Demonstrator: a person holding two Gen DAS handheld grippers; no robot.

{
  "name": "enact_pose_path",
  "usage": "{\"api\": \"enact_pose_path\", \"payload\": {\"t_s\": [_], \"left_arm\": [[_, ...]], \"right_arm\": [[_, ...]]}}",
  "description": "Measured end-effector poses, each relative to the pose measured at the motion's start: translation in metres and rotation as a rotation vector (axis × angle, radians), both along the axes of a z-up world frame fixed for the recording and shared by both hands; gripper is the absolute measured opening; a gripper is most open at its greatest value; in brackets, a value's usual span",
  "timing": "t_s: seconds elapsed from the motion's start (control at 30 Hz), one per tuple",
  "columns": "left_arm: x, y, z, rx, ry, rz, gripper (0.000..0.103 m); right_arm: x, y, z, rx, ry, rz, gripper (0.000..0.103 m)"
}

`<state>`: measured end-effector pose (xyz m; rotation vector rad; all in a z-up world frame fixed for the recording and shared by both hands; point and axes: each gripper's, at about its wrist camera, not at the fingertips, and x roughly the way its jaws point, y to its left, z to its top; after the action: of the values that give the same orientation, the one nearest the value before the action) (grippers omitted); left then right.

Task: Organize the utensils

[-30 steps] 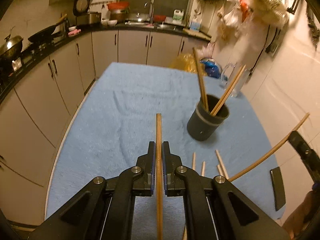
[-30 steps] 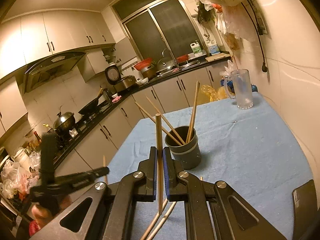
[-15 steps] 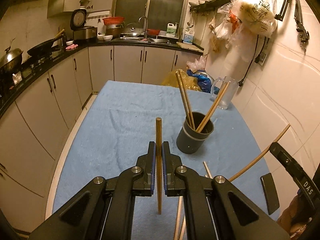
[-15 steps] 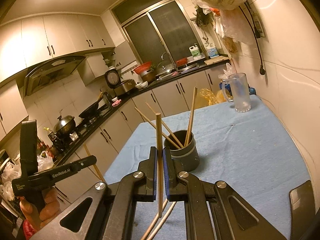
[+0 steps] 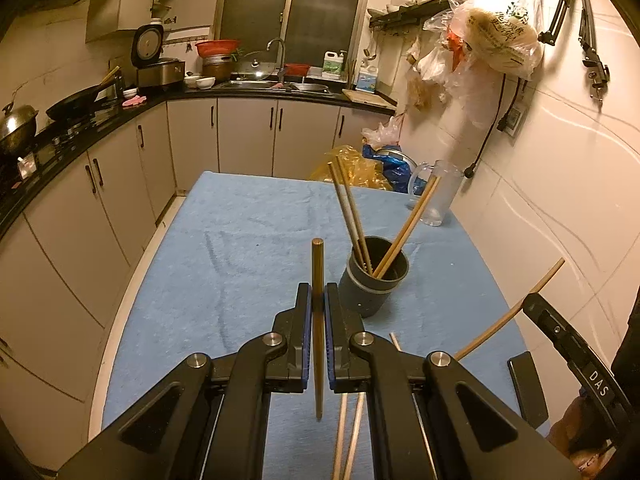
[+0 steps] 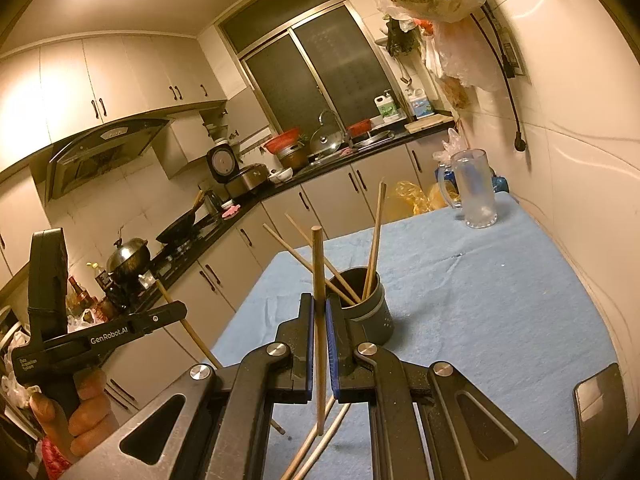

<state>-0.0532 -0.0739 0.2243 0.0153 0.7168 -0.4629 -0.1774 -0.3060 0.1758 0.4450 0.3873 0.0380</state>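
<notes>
So both claws are loaded right now: the left gripper (image 5: 317, 312) is clamped on a chopstick (image 5: 317, 272) standing nearly upright between its pads, and the right gripper (image 6: 319, 320) is squeezing its own chopstick (image 6: 317, 264) the same way. The target looks like the dark grey holder cup (image 5: 374, 284), sitting at about 1 o'clock from the left claw on the blue table cloth (image 5: 240, 240), already with three sticks leaning in it. To do this step well, the person would probably want to bring one stick over the cup mouth at a time, tip it so the low end goes in first, and only then let go. The sticks fanned out in the cup (image 6: 372, 300) are the real obstacle, easy to knock. More loose chopsticks (image 5: 348, 432) lie on the cloth at 6 o'clock under the left claw. Farther right, a clear glass mug (image 5: 438, 192) stands near the wall at roughly 1 o'clock, well apart from the cup, and a dark phone-like slab (image 5: 526, 388) lies at the table's right edge.
</notes>
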Motion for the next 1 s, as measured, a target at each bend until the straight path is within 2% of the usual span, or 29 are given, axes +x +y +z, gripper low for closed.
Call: {"api": "enact_pose_path", "payload": {"t_s": [0.57,1.0], "left_arm": [[0.000,-0.013,0.020,-0.002,-0.019,-0.033,0.005],[0.015,-0.034,0.060,-0.019,-0.077,-0.041,0.005]], "right_arm": [[-0.002,-0.011,0.024,-0.020,-0.049,-0.023,0.007],[0.019,-0.037,0.054,0.006,-0.075,-0.041,0.007]]}}
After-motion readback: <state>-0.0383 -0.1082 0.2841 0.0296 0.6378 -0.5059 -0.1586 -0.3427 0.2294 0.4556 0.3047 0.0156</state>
